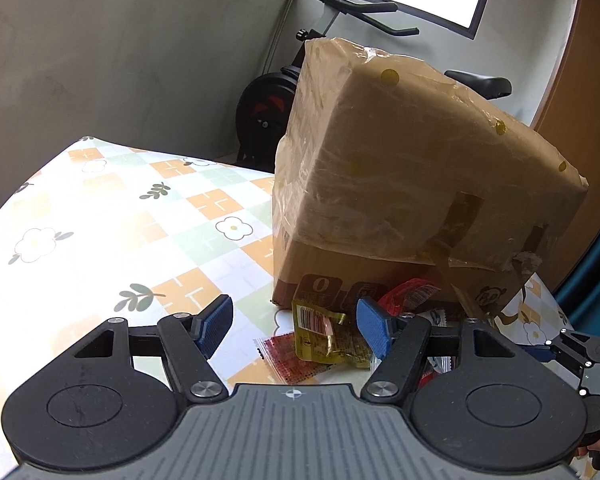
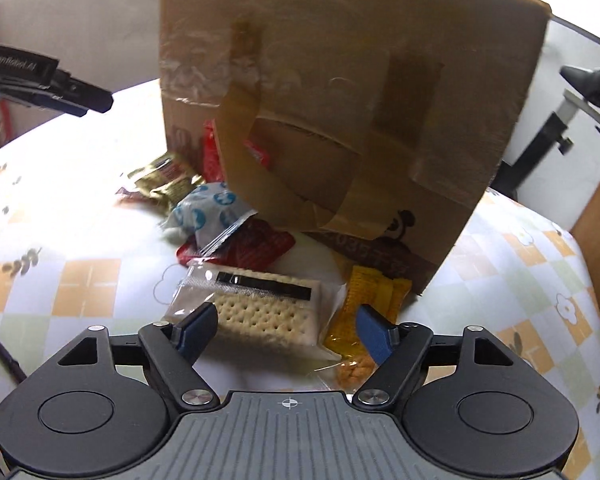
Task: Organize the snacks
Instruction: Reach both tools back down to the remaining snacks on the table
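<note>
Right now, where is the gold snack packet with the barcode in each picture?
Left wrist view: the gold snack packet lies low in the middle, between the open fingers of the left gripper, on a small red packet.
Right wrist view: it sits left of middle, at the front left corner of the cardboard box.
Shared landmark: the cardboard box, with its panda print, behind the snacks.

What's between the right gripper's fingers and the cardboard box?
Right wrist view: the cracker pack sits nearest the right gripper, then a red packet and a blue-white wrapper before the cardboard box.
</note>
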Demonstrator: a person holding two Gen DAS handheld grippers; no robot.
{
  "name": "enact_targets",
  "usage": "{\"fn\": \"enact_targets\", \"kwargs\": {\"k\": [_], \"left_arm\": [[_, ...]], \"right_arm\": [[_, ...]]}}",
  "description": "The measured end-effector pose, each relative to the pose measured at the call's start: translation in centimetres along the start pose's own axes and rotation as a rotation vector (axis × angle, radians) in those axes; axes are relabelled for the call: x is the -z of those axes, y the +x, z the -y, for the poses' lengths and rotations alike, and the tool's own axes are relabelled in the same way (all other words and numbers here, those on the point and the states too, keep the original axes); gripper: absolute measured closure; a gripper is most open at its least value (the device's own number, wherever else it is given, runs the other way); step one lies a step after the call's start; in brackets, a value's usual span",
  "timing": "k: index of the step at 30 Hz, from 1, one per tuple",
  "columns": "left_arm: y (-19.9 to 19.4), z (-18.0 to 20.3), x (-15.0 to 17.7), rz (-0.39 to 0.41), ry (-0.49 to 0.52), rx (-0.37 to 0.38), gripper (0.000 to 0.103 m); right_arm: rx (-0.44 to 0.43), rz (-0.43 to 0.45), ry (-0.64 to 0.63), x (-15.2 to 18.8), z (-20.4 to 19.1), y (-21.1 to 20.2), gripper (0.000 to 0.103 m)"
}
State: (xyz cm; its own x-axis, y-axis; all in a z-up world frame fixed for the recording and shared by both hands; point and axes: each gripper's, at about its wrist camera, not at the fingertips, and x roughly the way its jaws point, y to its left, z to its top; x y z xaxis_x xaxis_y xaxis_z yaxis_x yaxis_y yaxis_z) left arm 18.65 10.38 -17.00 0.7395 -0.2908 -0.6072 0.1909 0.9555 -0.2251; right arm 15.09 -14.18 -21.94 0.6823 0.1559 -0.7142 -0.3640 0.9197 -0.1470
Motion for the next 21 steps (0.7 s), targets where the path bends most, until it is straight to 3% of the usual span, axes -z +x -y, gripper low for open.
{"fn": "enact_targets", "kwargs": {"k": [5, 10, 19, 21], "left_arm": [[0.0, 0.2, 0.4, -0.007, -0.002, 0.005, 0.033], [-0.1, 0.3, 0.8, -0.013, -0.008, 0.006, 0.033], [0.3, -0.2, 1.5, -0.033, -0.021, -0.004, 0.033], [0.2, -0.2, 1.6, -0.033, -0.023, -0.005, 0.033]], "right_arm": [[-0.031, -0.049, -0.165, -0.5, -1.6, 1.3, 0.022], [-0.052, -0.042, -0.219, -1.5, -2.3, 2.4, 0.018], [-0.145, -0.043, -0.148, -2.0, -1.3, 3.7, 0.017], [-0.169, -0.059, -0.119, -2.0, -1.2, 3.8, 0.021]]}}
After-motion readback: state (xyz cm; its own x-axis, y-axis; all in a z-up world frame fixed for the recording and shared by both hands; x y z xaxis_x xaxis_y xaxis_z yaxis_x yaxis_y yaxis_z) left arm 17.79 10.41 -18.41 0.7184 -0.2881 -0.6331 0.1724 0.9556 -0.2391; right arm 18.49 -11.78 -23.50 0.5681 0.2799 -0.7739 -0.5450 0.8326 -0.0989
